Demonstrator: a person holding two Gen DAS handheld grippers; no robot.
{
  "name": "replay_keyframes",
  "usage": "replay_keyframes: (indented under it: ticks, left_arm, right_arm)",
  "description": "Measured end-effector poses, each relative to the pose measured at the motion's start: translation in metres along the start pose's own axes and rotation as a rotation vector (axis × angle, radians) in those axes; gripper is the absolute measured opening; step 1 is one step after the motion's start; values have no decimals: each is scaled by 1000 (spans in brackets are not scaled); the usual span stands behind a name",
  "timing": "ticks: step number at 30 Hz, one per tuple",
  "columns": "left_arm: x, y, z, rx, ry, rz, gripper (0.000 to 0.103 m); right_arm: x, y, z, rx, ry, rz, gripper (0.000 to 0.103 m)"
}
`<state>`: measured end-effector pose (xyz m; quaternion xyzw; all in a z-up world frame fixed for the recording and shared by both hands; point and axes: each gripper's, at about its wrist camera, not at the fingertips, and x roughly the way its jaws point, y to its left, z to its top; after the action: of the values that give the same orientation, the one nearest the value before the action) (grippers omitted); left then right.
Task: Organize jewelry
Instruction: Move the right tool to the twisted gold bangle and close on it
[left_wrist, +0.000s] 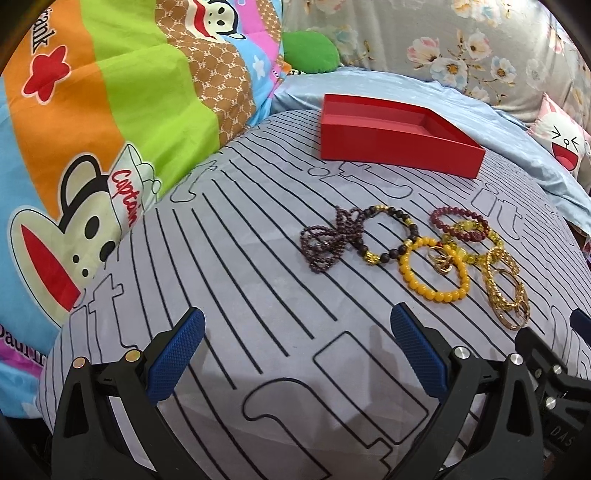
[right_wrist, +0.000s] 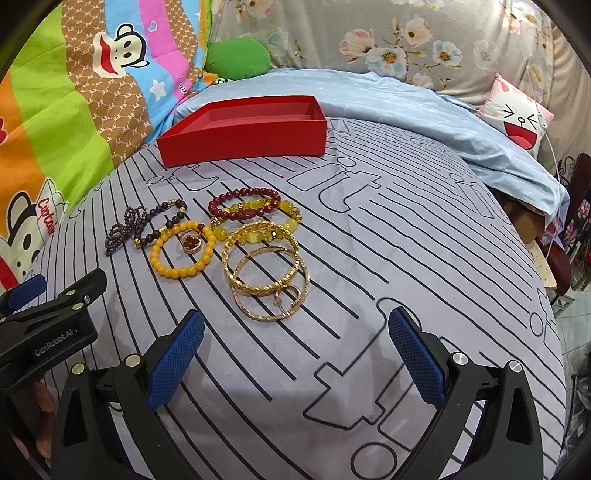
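A pile of jewelry lies on the grey striped sheet (left_wrist: 258, 258): a purple bead strand (left_wrist: 325, 240), a black-and-gold bead bracelet (left_wrist: 388, 236), an orange bead bracelet (left_wrist: 436, 273) around a ring (right_wrist: 192, 242), a dark red bracelet (right_wrist: 243, 205), a yellow stone bracelet (right_wrist: 258, 221) and gold bangles (right_wrist: 266, 280). An empty red box (left_wrist: 399, 140) stands behind them; it also shows in the right wrist view (right_wrist: 243, 133). My left gripper (left_wrist: 295, 354) is open and empty, short of the pile. My right gripper (right_wrist: 295, 350) is open and empty, just short of the bangles.
A colourful cartoon quilt (left_wrist: 110, 129) is heaped at the left. A light blue sheet (right_wrist: 424, 107) and floral fabric (right_wrist: 406, 37) lie behind the box. A bunny cushion (right_wrist: 517, 118) sits far right. The bed edge drops off at the right (right_wrist: 554, 295).
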<state>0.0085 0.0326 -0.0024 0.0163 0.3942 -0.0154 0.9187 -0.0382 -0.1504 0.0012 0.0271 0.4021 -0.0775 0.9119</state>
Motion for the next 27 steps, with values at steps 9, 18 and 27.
replay_keyframes:
  ticks: [9, 18, 27]
  left_arm:
    - [2, 5, 9, 12, -15, -10, 96]
    - [10, 5, 12, 15, -4, -23, 96]
    - [19, 12, 13, -17, 28, -43, 96]
  right_arm:
    - [22, 7, 26, -20, 8, 43, 92]
    - [46, 14, 40, -51, 44, 68, 73]
    - [52, 12, 39, -42, 67, 98, 54]
